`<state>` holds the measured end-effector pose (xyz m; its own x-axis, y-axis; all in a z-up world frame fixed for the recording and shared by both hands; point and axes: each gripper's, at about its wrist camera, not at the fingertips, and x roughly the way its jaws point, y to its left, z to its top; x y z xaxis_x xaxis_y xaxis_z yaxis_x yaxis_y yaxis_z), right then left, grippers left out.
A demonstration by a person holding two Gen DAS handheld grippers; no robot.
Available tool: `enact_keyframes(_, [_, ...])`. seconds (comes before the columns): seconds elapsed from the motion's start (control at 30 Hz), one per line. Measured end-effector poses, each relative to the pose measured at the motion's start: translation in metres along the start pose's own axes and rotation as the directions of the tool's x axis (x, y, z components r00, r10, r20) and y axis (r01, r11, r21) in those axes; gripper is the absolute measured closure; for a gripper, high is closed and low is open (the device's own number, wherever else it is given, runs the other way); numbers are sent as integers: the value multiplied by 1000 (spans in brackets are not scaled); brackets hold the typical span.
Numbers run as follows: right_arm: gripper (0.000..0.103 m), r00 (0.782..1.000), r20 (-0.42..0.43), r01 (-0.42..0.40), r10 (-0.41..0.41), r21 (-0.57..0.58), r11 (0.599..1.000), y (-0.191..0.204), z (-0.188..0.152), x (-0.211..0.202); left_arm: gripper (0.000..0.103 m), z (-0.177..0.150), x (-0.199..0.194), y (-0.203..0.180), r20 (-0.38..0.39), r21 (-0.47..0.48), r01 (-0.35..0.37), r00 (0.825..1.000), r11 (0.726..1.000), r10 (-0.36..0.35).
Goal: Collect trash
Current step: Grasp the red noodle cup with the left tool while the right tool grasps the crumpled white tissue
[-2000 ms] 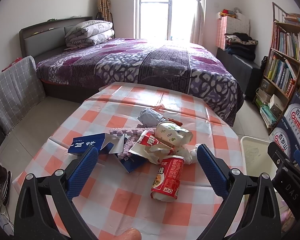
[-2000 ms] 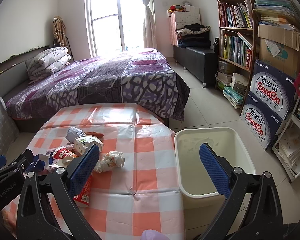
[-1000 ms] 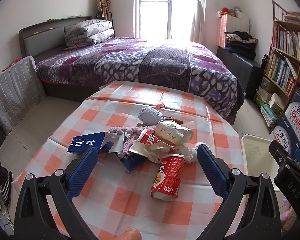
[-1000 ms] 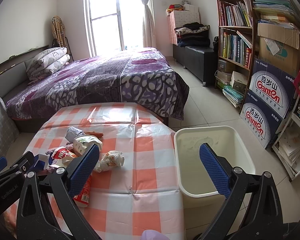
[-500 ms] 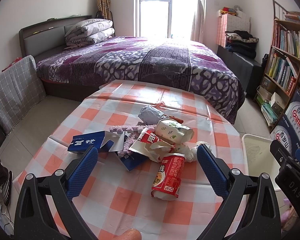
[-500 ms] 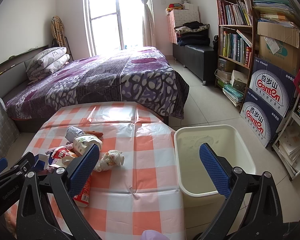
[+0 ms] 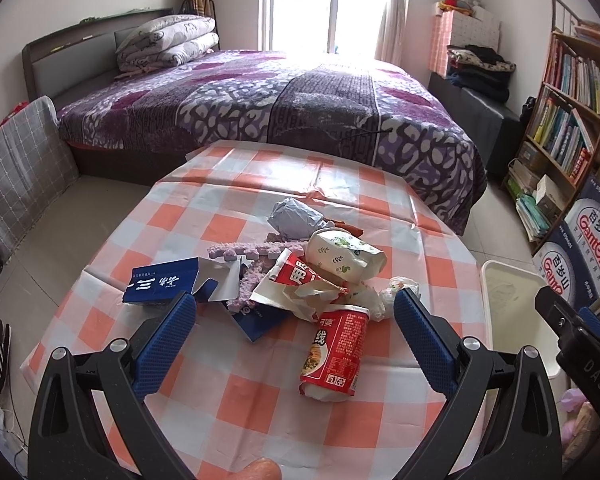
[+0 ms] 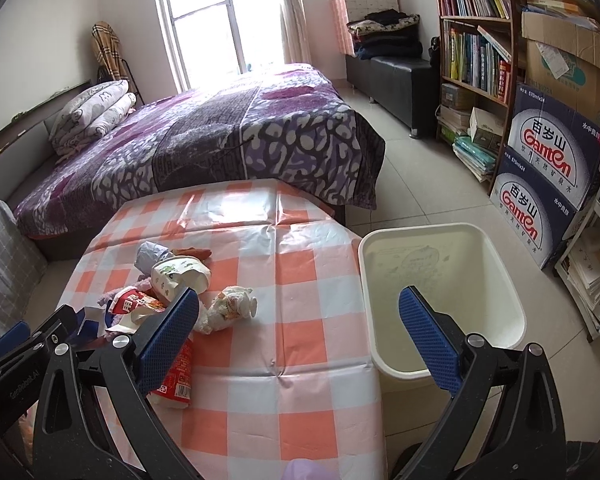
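Both the left tongs (image 7: 293, 322) and the right tongs (image 8: 299, 322) are spread wide and hold nothing. The trash pile (image 7: 296, 276) lies on the checkered desk (image 8: 300, 272), a red can (image 7: 334, 354) nearest. A white bin (image 8: 440, 280) stands beside the desk.

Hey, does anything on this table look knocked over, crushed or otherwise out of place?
Yes. A red can lies on its side nearest the grippers, a floral paper cup is tipped over atop crumpled wrappers, and a torn blue box lies flattened. The white bin beside the table holds no litter.
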<state>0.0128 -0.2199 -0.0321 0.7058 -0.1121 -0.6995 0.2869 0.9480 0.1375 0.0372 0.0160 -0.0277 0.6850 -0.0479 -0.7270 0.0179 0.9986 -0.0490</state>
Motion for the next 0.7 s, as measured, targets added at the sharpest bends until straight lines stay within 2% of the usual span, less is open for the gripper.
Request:
enact_keyframes(0.07, [7,999,-52,0,1,15,1000,0,6,7,7,8,19,5,-103,-3,39,994,999,-39])
enact_keyframes(0.1, [7,996,-91,-8,10,25,1000,1,11,14,7,10,31,10,-163,-22,59,985,998,-62])
enact_keyframes(0.17, [7,988,-150,-21,27,36,999,2,18,25,7,12,54,15,-282,-72,72,955,995,-89])
enact_keyframes(0.23, [7,980,-195,-23,33,51,998,2,23,38,7,7,73,14,-358,-89,84,927,993,-110])
enact_keyframes(0.3, [7,976,-215,-12,24,57,998,0,23,52,7,-1,87,5,-414,-63,101,903,993,-118])
enact_keyframes(0.37, [7,970,-240,-6,23,73,997,-5,17,67,7,-13,99,-8,-474,-40,134,870,990,-137])
enact_keyframes(0.43, [7,951,-309,8,27,110,994,-12,8,87,7,-24,109,-20,-520,-14,143,845,990,-130])
enact_keyframes(0.5, [7,914,-396,-20,92,182,983,-15,2,104,9,-30,117,-28,-538,25,129,837,991,-95])
enact_keyframes(0.53, [7,897,-423,-41,129,211,977,-15,1,111,16,-33,119,-30,-544,41,124,835,991,-82])
enact_keyframes(0.57, [7,890,-434,-40,138,228,973,-13,0,115,26,-35,123,-30,-556,49,124,828,991,-76])
enact_keyframes(0.6, [7,890,-435,-31,134,236,971,-11,-1,118,30,-37,126,-29,-572,50,126,817,991,-75])
enact_keyframes(0.67, [7,884,-446,-30,140,245,969,0,-4,124,48,-44,132,-27,-599,54,142,796,988,-81])
enact_keyframes(0.7, [7,878,-456,-33,149,251,967,6,-6,126,48,-46,132,-27,-608,64,150,790,987,-81])
